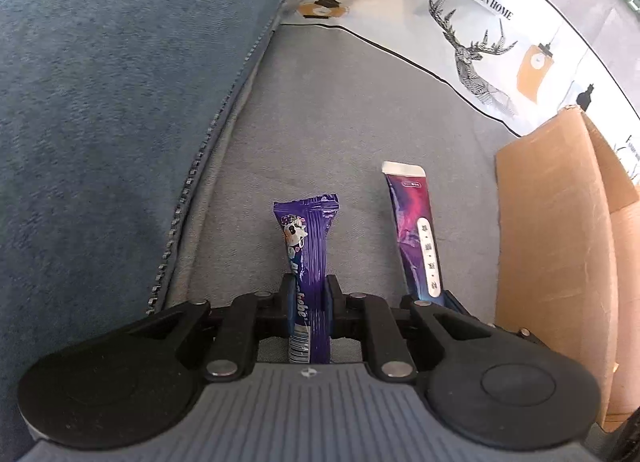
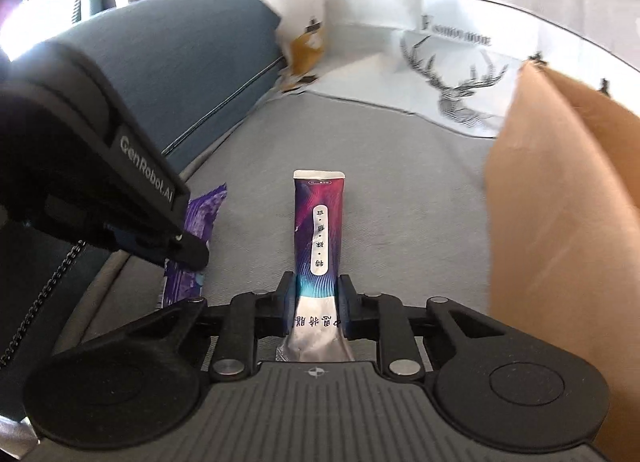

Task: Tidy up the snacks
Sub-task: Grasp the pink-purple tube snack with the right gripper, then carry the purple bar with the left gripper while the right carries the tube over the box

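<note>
Left claw (image 1: pixel 307 294) clenched on one purple snack bar (image 1: pixel 306 246), right claw (image 2: pixel 317 298) on one magenta sachet (image 2: pixel 318 238); one cardboard box (image 1: pixel 556 242) alongside.

1. Two snack packs in all, each of a different kind.
2. One purple snack bar wrapper (image 1: pixel 307 262) with a cartoon cow printed on it; it shows again in the right wrist view (image 2: pixel 192 246), partly hidden.
3. One long purple and pink sachet (image 2: pixel 319 230) with a white label strip and a silver end.
4. One brown cardboard box (image 1: pixel 556 246), with two flaps visible in the left wrist view.
5. Two tools: one left tool (image 1: pixel 308 298) and one right tool (image 2: pixel 318 298).
6. One blue cushion (image 1: pixel 120 102).
7. One white cloth (image 1: pixel 480 42) printed with one full deer head; several orange lamp prints, number uncertain.
</note>
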Motion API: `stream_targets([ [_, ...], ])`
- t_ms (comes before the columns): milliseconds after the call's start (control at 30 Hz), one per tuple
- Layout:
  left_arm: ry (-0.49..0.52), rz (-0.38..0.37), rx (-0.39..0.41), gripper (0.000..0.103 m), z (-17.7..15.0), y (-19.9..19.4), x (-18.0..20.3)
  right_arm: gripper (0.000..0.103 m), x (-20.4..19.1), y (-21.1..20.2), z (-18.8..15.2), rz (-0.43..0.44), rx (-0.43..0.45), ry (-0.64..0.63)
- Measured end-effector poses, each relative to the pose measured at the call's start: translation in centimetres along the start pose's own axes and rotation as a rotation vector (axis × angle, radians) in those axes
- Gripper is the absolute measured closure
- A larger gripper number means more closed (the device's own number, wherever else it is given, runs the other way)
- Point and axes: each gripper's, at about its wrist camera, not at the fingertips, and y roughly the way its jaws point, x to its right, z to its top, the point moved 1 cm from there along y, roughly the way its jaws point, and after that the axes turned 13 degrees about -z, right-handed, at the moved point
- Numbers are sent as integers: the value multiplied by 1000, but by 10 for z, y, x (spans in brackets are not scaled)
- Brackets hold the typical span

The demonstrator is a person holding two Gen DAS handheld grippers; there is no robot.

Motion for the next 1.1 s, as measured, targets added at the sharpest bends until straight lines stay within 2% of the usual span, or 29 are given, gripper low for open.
stream_targets([
  [100, 16, -8, -15, 85, 1, 4, 3, 79, 5, 1, 1, 0, -46, 14],
  [200, 30, -11, -35, 69, -1, 8, 7, 77, 11, 9, -3, -3, -95, 35],
  [300, 55, 5, -49, 59, -3, 11, 11, 71, 13, 15, -5, -2, -114, 40],
  [367, 64, 26, -65, 57, -4, 14, 11, 68, 11, 15, -6, 2, -112, 34],
  [600, 104, 58, -100, 56, -9, 22, 14, 68, 10, 18, -7, 0, -99, 27],
  [667, 117, 64, -104, 56, -9, 24, 16, 68, 10, 13, -11, -2, -92, 20],
  [767, 134, 77, -109, 57, -9, 26, 18, 77, 8, 15, -10, -1, -81, 5],
  [800, 142, 85, -108, 64, -9, 27, 20, 79, 9, 14, -9, 1, -78, 6],
  [833, 155, 98, -105, 79, -9, 28, 21, 80, 10, 14, -8, 1, -74, 13],
  [900, 168, 109, -101, 85, -9, 29, 24, 81, 13, 10, -6, 1, -61, 27],
  [1000, 160, 80, -74, 86, -9, 23, 23, 82, 17, -5, 0, 9, -17, 39],
  [1100, 139, 45, 2, 86, -8, 7, 23, 82, 25, -27, 8, 13, 43, 48],
])
